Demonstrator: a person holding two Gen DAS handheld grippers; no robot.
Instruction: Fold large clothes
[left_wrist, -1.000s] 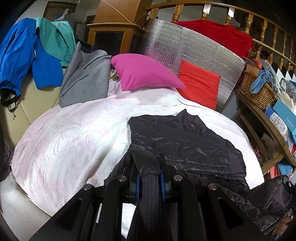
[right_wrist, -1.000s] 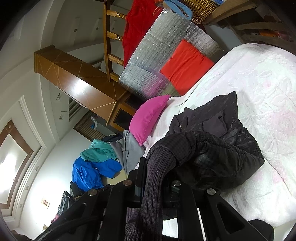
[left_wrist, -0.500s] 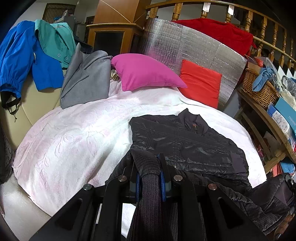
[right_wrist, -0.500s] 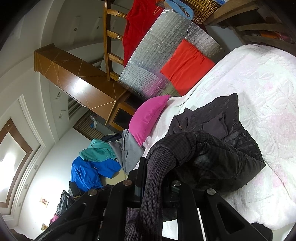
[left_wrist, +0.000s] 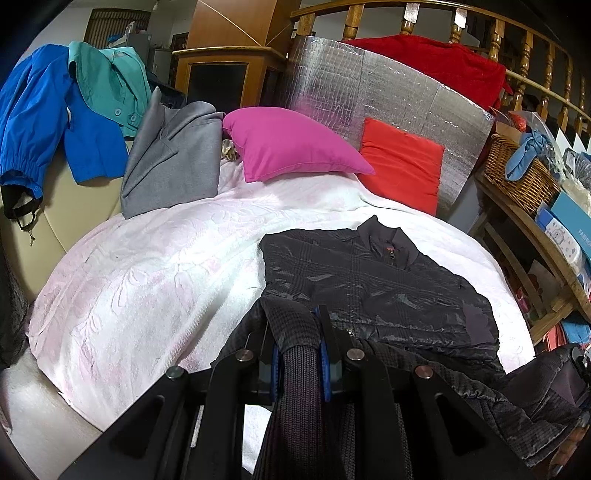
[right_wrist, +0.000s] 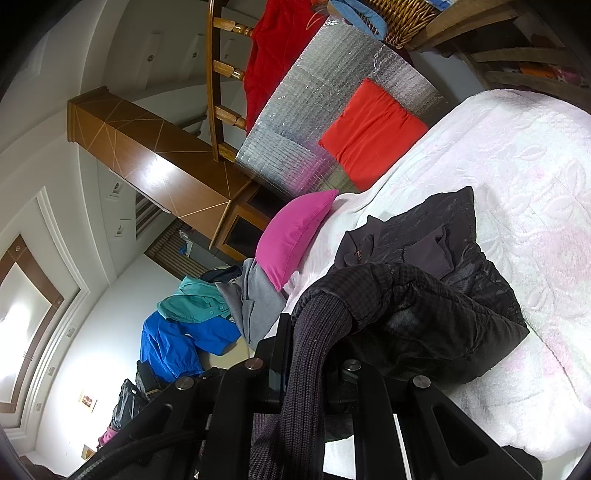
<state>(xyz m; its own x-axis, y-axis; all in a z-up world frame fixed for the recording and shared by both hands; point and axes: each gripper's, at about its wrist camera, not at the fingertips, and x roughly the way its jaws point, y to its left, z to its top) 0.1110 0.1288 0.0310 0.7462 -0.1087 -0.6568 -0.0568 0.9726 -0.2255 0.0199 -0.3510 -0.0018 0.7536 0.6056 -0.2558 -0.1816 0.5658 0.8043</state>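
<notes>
A black quilted jacket lies on the white-pink bedspread, collar toward the pillows. My left gripper is shut on the jacket's ribbed knit hem, which hangs down between the fingers at the bed's near edge. My right gripper is shut on another ribbed knit part of the same jacket and holds it lifted, bunched above the rest of the garment. That view is tilted sideways.
A pink pillow and a red cushion lie at the bed's far end against a silver foil panel. Grey, teal and blue garments hang at the left. A wooden shelf with a wicker basket stands at the right.
The left view has shifted slightly, with the jacket body a little farther ahead. Both grippers keep their hold on the jacket.
</notes>
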